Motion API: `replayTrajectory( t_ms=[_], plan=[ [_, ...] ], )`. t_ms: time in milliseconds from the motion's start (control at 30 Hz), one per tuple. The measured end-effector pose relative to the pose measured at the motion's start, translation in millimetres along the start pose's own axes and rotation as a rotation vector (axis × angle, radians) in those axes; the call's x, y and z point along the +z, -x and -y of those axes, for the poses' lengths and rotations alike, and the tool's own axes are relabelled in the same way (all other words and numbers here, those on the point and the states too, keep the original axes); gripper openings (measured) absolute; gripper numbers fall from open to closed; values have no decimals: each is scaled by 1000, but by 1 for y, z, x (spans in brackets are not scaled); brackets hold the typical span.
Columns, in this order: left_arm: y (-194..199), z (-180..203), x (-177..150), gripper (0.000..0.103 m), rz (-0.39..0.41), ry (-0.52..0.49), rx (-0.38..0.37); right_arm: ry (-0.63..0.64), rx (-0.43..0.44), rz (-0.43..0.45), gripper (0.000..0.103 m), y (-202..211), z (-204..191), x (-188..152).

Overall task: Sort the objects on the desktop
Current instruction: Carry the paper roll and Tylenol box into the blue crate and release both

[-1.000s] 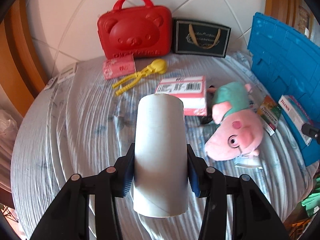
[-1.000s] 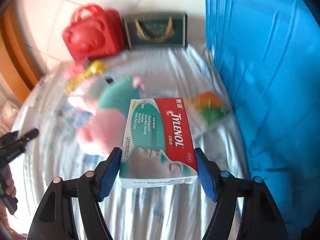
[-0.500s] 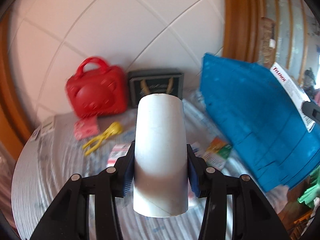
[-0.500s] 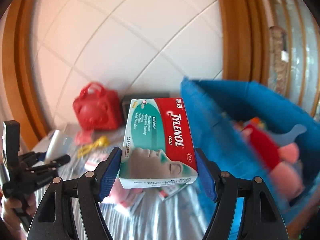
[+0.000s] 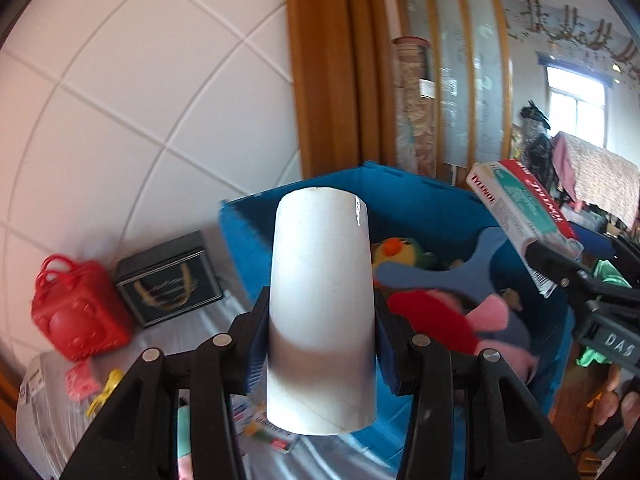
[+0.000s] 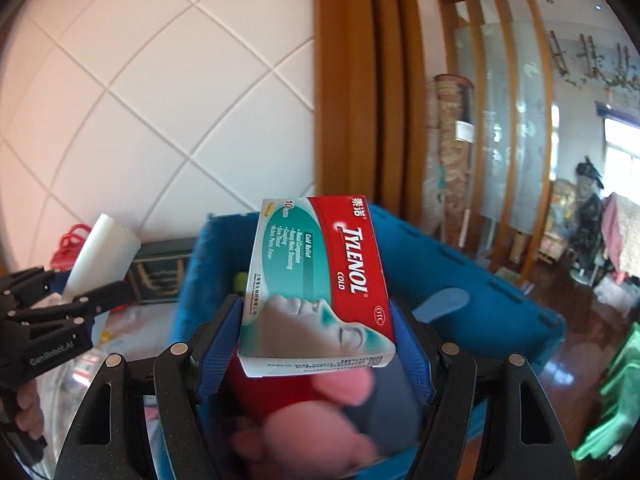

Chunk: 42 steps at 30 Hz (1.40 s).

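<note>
Both grippers have swung up over the blue bin [image 5: 424, 200], left gripper [image 5: 322, 348] clamping the white tube [image 5: 322, 320] at centre frame, right gripper [image 6: 318, 344] clamping the Tylenol box [image 6: 320, 280].

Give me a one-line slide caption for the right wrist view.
Right gripper holds a Tylenol Cold box above the blue bin of plush toys.

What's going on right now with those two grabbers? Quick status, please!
Left gripper shut on white tube. Right gripper shut on Tylenol box. Both raised at blue bin, plush toys inside. Nothing blocking.
</note>
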<state>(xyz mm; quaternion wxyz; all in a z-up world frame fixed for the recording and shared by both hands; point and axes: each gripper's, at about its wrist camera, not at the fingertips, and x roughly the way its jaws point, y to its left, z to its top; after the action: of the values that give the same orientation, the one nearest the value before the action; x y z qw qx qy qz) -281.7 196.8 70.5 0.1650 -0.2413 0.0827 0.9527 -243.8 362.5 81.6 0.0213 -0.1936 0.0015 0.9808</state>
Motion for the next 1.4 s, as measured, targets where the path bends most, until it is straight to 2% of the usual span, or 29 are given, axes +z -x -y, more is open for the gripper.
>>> replayTrajectory(
  t_ms=[200, 367, 600, 867, 1100, 1167, 1200, 1233, 1267, 1300, 1400],
  plan=[
    [-45, 59, 33, 45, -74, -96, -69, -20, -73, -39, 73, -28, 55, 2],
    [-69, 86, 39, 45, -135, -165, -99, -42, -93, -102, 73, -53, 82, -5],
    [-97, 100, 50, 45, -180, -183, -102, -45, -132, -162, 73, -76, 102, -9],
    [-104, 103, 51, 45, -205, -164, -132, -20, -160, -220, 73, -89, 113, -11],
    [-113, 108, 53, 45, -219, -168, -109, 4, -198, -239, 73, -96, 119, -12],
    [-114, 107, 52, 47, -223, -170, -103, 5, -204, -243, 73, -96, 121, -13],
    [-114, 106, 53, 55, -220, -170, -96, 4, -208, -243, 74, -97, 122, -13],
    [-112, 106, 54, 66, -212, -171, -89, 3, -209, -242, 74, -97, 124, -13],
    [-110, 106, 54, 72, -203, -170, -85, 0, -208, -244, 77, -97, 125, -14],
    [-109, 107, 54, 80, -196, -169, -84, -3, -206, -244, 85, -97, 126, -14],
    [-105, 106, 53, 80, -194, -162, -95, -14, -199, -227, 103, -93, 127, -16]
  ],
)
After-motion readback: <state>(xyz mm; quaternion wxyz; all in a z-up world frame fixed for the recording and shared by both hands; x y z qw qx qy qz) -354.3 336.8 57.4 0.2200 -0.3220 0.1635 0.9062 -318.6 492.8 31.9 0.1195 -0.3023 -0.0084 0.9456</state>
